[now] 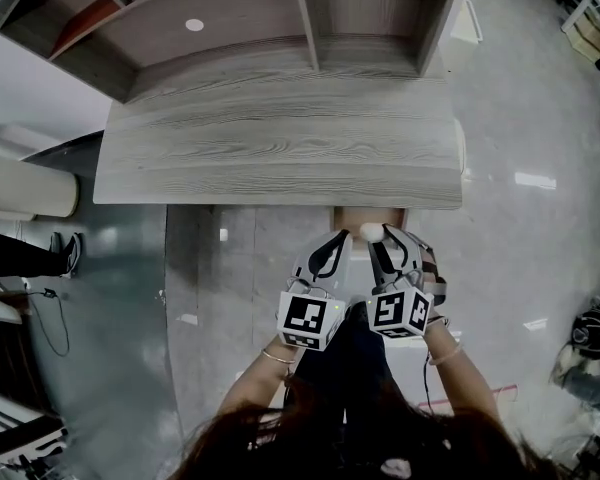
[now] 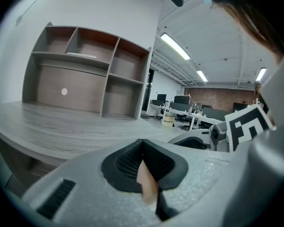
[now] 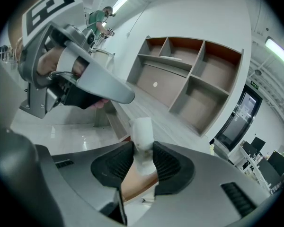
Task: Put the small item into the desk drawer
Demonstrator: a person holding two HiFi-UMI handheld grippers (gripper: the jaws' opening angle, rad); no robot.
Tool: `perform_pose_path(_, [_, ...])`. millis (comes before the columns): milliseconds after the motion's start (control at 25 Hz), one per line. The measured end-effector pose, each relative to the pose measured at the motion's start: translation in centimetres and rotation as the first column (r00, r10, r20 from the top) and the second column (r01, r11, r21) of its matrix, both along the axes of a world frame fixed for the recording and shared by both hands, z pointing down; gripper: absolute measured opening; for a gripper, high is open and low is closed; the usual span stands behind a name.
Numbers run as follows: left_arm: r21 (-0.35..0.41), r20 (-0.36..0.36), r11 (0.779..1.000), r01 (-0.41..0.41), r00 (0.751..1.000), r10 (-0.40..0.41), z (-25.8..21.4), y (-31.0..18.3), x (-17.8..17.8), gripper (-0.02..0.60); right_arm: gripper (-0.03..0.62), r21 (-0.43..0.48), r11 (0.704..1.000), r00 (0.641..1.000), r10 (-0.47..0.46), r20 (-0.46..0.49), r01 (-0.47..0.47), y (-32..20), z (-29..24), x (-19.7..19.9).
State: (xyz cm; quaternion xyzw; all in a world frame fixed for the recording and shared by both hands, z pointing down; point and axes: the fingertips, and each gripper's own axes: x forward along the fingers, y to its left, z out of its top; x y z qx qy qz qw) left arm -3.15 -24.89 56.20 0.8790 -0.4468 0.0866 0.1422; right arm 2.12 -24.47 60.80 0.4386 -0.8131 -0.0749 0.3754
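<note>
A small white item (image 1: 370, 231) sits between the pads of my right gripper (image 1: 380, 236), just in front of the grey wooden desk's (image 1: 280, 148) front edge. In the right gripper view the white item (image 3: 143, 136) stands upright with the right gripper (image 3: 143, 157) shut on its sides. A tan wooden drawer part (image 1: 368, 215) shows under the desk edge, right behind the item. My left gripper (image 1: 332, 240) hangs close beside the right one. Up close, the left gripper (image 2: 142, 148) has its pads touching and holds nothing. It also shows as the left gripper (image 3: 104, 96) at upper left.
An open shelf unit (image 1: 230, 18) stands along the desk's back. A white cabinet (image 1: 25, 188) and someone's shoe (image 1: 70, 253) are on the glossy floor at left. Dark objects (image 1: 595, 328) lie at right. Office desks with monitors (image 2: 180, 105) are far off.
</note>
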Motion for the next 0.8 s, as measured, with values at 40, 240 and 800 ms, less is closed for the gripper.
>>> perform_pose_path(40, [-0.001,0.005,1.0,-0.002,1.0,0.002,0.5,0.0,-0.1,0.015,0.121,-0.003,1.0,1.0,-0.002,-0.004,0.002,-0.1,0.6,0.0])
perform_pose_path(240, [-0.014,0.024,1.0,-0.005,1.0,0.005,2.7,-0.3,-0.5,0.015,0.121,-0.025,1.0,0.999,-0.006,-0.032,0.005,-0.5,3.4,0.2])
perform_pose_path(800, [-0.033,0.034,0.999,-0.028,0.999,0.029,7.0,-1.0,-0.7,0.015,0.121,-0.107,0.994,0.997,-0.007,-0.077,-0.001,-1.3,10.3,0.1])
